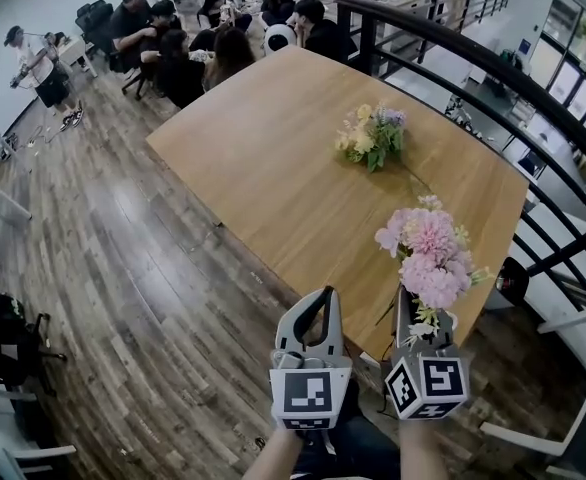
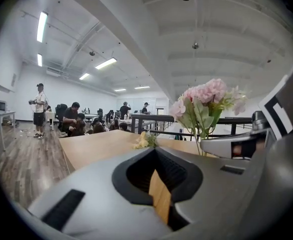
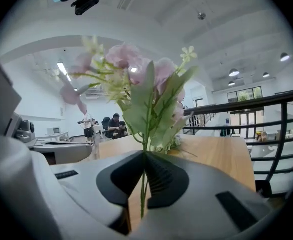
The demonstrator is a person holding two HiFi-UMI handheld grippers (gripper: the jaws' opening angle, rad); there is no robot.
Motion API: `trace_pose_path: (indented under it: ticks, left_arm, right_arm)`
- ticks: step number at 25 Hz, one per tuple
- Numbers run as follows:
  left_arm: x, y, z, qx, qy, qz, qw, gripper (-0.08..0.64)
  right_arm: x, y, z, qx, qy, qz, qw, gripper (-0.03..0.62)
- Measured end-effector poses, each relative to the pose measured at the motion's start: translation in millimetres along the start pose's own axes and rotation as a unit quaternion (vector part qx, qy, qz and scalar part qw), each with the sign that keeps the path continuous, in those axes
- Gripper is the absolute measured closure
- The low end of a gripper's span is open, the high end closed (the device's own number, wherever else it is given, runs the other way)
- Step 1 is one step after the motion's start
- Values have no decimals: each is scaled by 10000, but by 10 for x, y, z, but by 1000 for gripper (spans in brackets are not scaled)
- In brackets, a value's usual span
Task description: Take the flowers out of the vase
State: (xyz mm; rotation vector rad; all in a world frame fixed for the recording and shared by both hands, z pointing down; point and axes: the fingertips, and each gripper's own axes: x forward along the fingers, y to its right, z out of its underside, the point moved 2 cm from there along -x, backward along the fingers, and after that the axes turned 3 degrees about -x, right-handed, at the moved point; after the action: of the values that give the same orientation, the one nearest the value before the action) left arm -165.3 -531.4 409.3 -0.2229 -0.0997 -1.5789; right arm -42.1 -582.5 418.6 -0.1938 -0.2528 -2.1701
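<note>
A bunch of pink flowers [image 1: 428, 253] stands upright over the table's near right corner, its green stems pinched in my right gripper [image 1: 405, 303]. In the right gripper view the stems [image 3: 143, 184] run down between the shut jaws [image 3: 144, 155], with blooms and leaves [image 3: 146, 84] above them. My left gripper [image 1: 323, 298] is close beside it on the left, jaws shut and tips touching, nothing in them [image 2: 155, 151]. A second bunch, yellow and green [image 1: 371, 136], lies flat on the wooden table [image 1: 263, 158] farther off. No vase shows in any view.
A black railing [image 1: 493, 63] runs along the table's right side, with a drop to a lower floor behind it. Several people sit at the table's far end [image 1: 188, 43]; one stands at the far left [image 1: 33, 63]. Wood floor lies to the left.
</note>
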Motion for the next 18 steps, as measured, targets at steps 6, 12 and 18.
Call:
trace_pose_path:
  ticks: [6, 12, 18]
  left_arm:
    - [39, 58, 12, 15, -46, 68, 10000, 528]
    - [64, 103, 16, 6, -104, 114, 9999, 526]
    - [88, 107, -19, 48, -42, 119, 9999, 528]
  right_arm:
    - [-4, 71, 48, 126, -66, 37, 9999, 571]
    - [2, 86, 62, 123, -83, 42, 9999, 572]
    - [10, 82, 47, 105, -111, 23, 9999, 572]
